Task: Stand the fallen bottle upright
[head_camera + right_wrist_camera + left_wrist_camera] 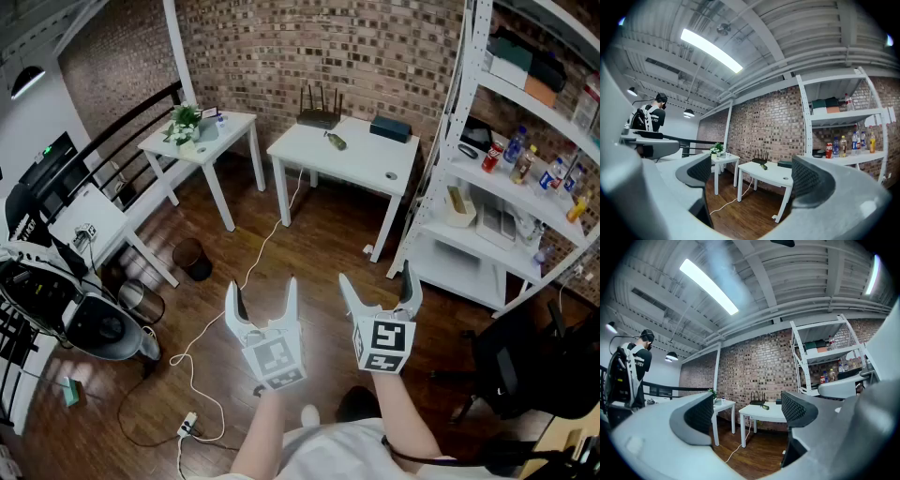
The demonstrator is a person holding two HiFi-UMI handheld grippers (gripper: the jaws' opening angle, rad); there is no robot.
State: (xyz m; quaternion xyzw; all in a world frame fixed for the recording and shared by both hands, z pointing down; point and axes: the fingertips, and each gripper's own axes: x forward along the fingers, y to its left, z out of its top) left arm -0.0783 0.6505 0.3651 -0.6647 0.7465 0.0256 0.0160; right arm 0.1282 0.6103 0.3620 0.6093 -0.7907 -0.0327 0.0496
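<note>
A small dark green bottle (336,142) lies on its side on the white table (356,164) by the brick wall, next to a black router (320,117). The bottle (765,407) also shows far off between the jaws in the left gripper view. In the right gripper view, the bottle (763,167) is just as distant. My left gripper (262,291) and right gripper (377,281) hang side by side over the wooden floor, well short of the table. Both stand open with nothing between their fingers.
A smaller white table (211,141) with a plant stands to the left. A white shelf rack (487,202) with several bottles fills the right. A dark bin (192,258), a white cable (258,253) and a black chair (525,366) are on the floor. A person (637,366) stands far left.
</note>
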